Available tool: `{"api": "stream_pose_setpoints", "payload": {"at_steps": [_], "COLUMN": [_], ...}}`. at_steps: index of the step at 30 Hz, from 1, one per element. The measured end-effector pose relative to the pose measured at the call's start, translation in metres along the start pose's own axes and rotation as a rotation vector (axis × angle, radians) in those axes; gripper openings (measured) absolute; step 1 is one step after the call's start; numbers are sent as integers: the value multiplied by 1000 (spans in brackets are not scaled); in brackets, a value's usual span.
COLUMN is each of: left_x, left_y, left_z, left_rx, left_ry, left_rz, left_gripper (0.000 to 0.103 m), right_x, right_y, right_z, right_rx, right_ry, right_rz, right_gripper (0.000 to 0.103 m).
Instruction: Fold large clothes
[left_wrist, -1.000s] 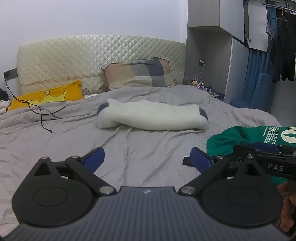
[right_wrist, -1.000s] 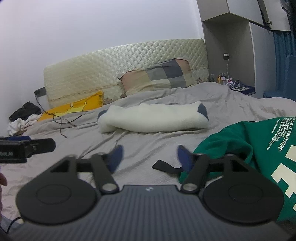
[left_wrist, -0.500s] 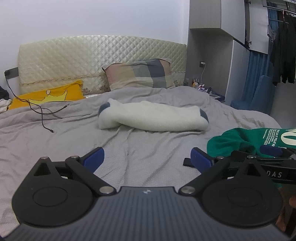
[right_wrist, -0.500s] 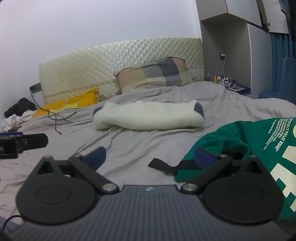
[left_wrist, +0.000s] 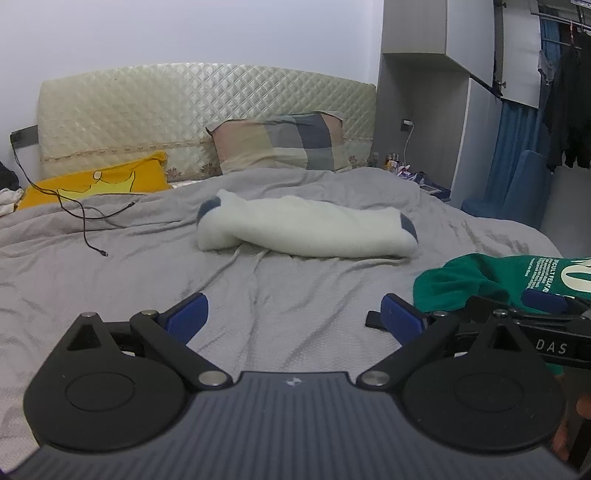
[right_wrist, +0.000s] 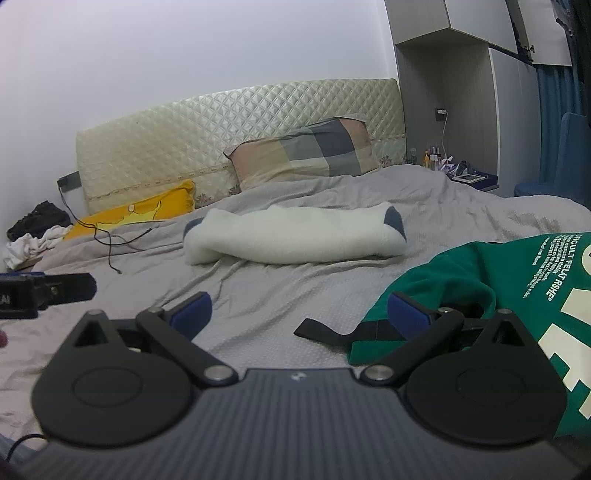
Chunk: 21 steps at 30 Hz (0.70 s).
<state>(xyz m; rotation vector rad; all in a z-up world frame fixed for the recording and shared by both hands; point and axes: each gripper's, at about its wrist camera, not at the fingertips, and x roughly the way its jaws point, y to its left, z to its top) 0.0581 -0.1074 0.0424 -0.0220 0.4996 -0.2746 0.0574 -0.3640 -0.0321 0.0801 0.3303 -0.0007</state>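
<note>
A green sweatshirt with white lettering (right_wrist: 517, 280) lies crumpled on the grey bed at the right; it also shows in the left wrist view (left_wrist: 491, 277). My left gripper (left_wrist: 293, 317) is open and empty, low over the grey sheet, left of the sweatshirt. My right gripper (right_wrist: 299, 314) is open and empty; its right finger (right_wrist: 408, 315) stands at the sweatshirt's near left edge. A black strap (right_wrist: 321, 332) lies on the sheet by that edge. The right gripper's body shows at the right in the left wrist view (left_wrist: 535, 332).
A folded white fleece with blue cuffs (left_wrist: 306, 230) lies across the middle of the bed (left_wrist: 110, 266). A plaid pillow (left_wrist: 280, 142), a yellow pillow (left_wrist: 99, 181) and a black cable (left_wrist: 88, 218) are near the headboard. A nightstand (right_wrist: 469, 179) and wardrobe stand at the right.
My right gripper has opened wide from a narrower gap. Both grippers rose slightly and tilted; the sweatshirt has not moved.
</note>
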Motion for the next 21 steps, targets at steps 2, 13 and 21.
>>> {"api": "stream_pose_setpoints", "payload": {"at_steps": [2,13,21], "left_x": [0,0,0], "left_y": [0,-2,-1], "left_z": [0,-1,-2], "left_rx": [0,0,-6], "left_ry": [2,2,5], "left_rz": [9,6,8], "left_gripper": [101,101,102], "right_x": [0,1,0], "right_y": [0,-2,-1], "right_z": [0,2,1], "right_rx": [1,4,4], "right_ry": [1,2,2], "right_rz": [0,3,3], "right_gripper": [103,103,103]}}
